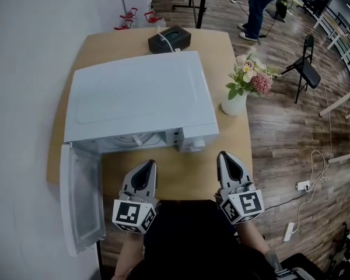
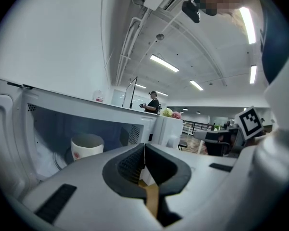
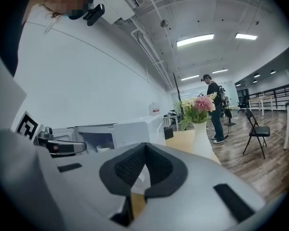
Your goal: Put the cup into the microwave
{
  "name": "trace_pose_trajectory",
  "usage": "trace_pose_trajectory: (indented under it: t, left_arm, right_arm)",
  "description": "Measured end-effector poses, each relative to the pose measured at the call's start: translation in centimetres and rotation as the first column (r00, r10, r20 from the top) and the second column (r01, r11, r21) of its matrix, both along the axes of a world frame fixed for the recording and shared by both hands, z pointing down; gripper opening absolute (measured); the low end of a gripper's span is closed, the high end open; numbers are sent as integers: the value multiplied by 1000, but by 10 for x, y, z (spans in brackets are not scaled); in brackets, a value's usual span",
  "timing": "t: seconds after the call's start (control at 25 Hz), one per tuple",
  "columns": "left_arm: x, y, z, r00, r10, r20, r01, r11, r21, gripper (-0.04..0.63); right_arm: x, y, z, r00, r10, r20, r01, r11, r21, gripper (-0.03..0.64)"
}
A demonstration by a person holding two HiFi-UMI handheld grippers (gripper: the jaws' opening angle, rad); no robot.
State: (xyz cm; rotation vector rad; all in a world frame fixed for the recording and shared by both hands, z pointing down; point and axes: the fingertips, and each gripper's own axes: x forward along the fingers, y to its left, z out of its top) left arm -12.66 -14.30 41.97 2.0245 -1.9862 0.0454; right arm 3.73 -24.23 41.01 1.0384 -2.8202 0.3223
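Observation:
A white microwave (image 1: 140, 98) stands on the wooden table (image 1: 175, 177) with its door (image 1: 80, 200) swung open toward me at the left. Inside its cavity a white cup (image 2: 86, 146) with a small red mark stands upright; the right gripper view also catches the cup (image 3: 104, 148). My left gripper (image 1: 150, 163) hovers over the table in front of the open cavity, jaws shut and empty. My right gripper (image 1: 222, 155) is beside it, in front of the microwave's control panel (image 1: 192, 139), shut with nothing between its jaws.
A white vase of flowers (image 1: 242, 89) stands at the table's right edge. A black tissue box (image 1: 170, 39) lies behind the microwave. A person (image 1: 259, 7) stands on the wooden floor beyond, near a folding chair (image 1: 306, 69). The wall is on the left.

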Motion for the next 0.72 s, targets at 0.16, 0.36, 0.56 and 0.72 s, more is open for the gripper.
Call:
trace_pose_trajectory:
  t: [0.16,0.36,0.56,0.72]
  left_arm:
    - [7,0,-1,1000,19,0,-19,1000,2,5]
    - [13,0,-2,1000,25,0,-25,1000,4,5]
    - [15,0,-2,1000,30,-4,-30,999,11,5]
    - [19,1,-1,999,48,-14,-48,999,1,5]
  right_arm:
    - [-2,5,-1,998,-60,7,60,998,15,-7]
    - [1,9,-1,992,-125,24,125,992,-1,-6]
    - [2,7,0,988,-147,56,149,988,-32,-7]
    - [1,5,0,984,-159,76,163,985,-51,-6]
